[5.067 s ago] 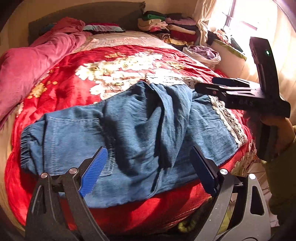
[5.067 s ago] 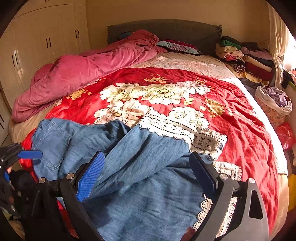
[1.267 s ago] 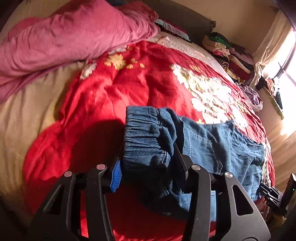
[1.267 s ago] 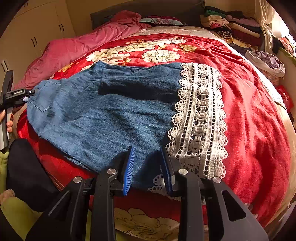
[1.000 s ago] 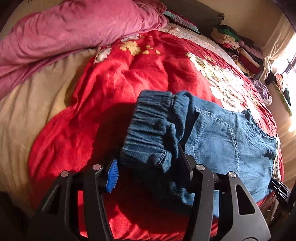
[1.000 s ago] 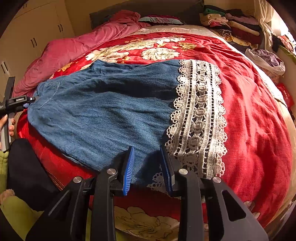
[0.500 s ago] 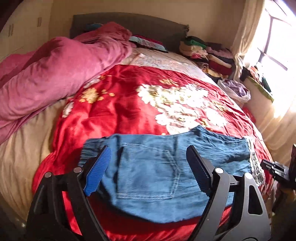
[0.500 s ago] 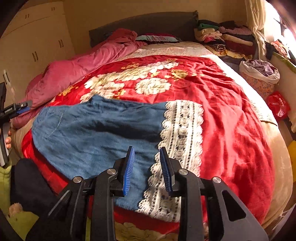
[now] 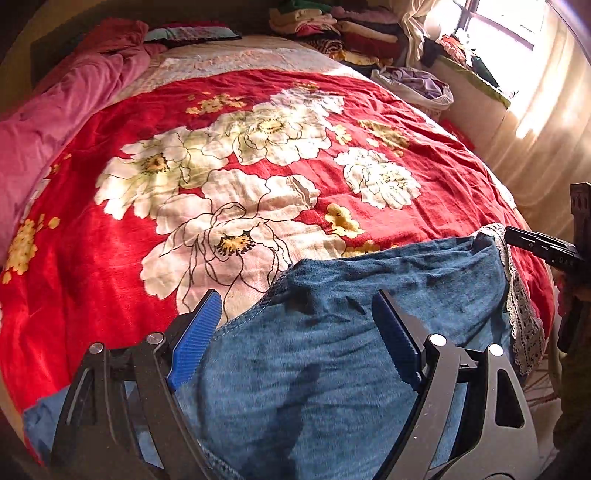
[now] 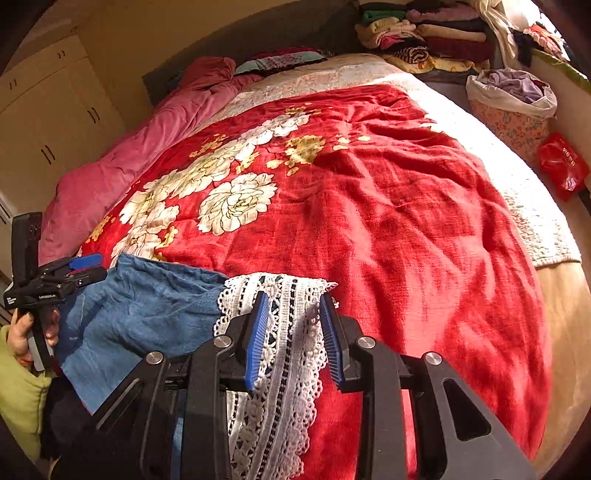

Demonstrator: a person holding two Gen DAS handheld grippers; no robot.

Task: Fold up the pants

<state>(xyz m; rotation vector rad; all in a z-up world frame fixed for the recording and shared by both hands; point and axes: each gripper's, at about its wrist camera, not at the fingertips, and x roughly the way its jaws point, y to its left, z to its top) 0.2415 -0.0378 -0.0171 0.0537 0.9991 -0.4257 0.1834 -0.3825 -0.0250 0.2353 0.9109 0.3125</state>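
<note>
While the pants (image 9: 332, 369) lie bunched along the near edge of the bed (image 9: 110, 258), we hold a tool in each hand above them. Our left tool (image 9: 295, 332) has its blue pads (image 9: 194, 338) spread wide apart; its jaws have just been opening, and the denim lies below and between them without either pad pressing on it. In the right wrist view this tool (image 10: 83, 267) appears at the far left, gripped by a hand (image 10: 31, 332) beside a green sleeve (image 10: 18, 387).

Our right tool (image 10: 293, 332) stands with its jaws close together and the white lace hem (image 10: 284, 350) of the pants running up between them. The lace hangs down toward us past the pads, but we cannot tell whether they actually pinch it. In the left wrist view the right tool (image 9: 546, 251) sits at the far right, just at the lace corner of the denim.

Beyond the pants, a red blanket (image 10: 388, 221) with large white flowers covers the bed, a pink quilt (image 10: 129, 155) lies along its left side, and folded clothes (image 10: 424, 33) are stacked near the head.
</note>
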